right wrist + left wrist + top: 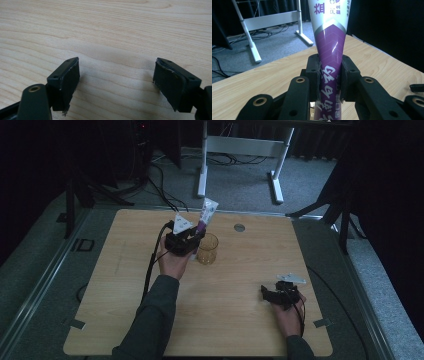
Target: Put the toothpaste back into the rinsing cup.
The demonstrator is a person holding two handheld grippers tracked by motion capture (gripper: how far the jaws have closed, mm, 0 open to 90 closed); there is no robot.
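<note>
Gripping a purple-and-white tube (329,50), left tongs (192,236) hover beside amber glass (207,249).

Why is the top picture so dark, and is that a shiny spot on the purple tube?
The high view is dim, with black surroundings past the table; the left gripper view shows a white glare streak on the tube; in the right gripper view the open right gripper casts soft shadows on the wood.

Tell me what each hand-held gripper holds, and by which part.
The left hand-held gripper is shut on the purple-and-white plastic tube, pads clamping its purple lower section, beside the amber glass tumbler. The right hand-held gripper is open over the wooden table, holding nothing.
</note>
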